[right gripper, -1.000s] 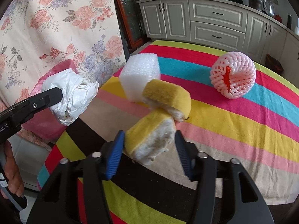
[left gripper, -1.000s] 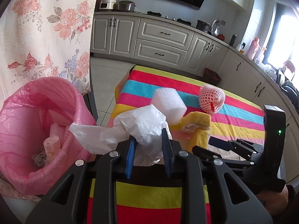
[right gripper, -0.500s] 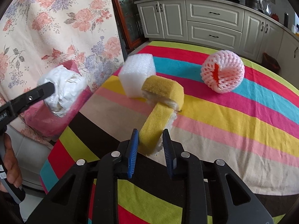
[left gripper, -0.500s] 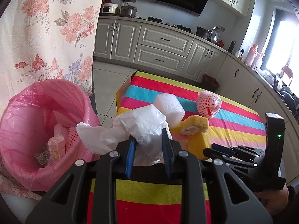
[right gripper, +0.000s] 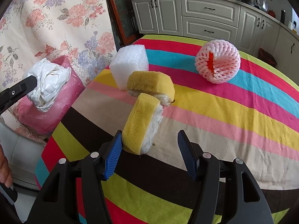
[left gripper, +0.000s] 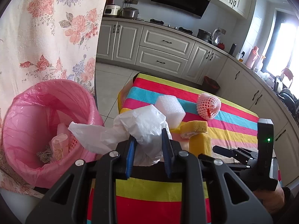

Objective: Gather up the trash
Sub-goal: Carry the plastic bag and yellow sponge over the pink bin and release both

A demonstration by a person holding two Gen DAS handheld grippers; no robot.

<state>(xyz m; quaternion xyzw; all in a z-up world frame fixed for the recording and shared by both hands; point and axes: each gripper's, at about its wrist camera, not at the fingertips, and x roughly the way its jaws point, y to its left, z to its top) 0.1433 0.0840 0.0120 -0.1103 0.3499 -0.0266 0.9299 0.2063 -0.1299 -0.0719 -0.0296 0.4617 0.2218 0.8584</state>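
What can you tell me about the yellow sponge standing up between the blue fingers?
The yellow sponge is a thick, scratchy-looking slab with a fluffy white layer down its right side. It stands on end on the striped tablecloth, leaning against the left blue pad of the right gripper, whose jaws have just been opening; the right pad stands clear. Its top rests against a second yellow sponge.

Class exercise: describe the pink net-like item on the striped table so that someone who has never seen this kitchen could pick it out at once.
Find the table with the rainbow-striped cloth in front of the white kitchen cabinets. Toward its far side, apart from the white foam block and the two yellow sponge pieces, sits the foam fruit net. It alone is pink, round and open-meshed, with orange-red showing through a gap.
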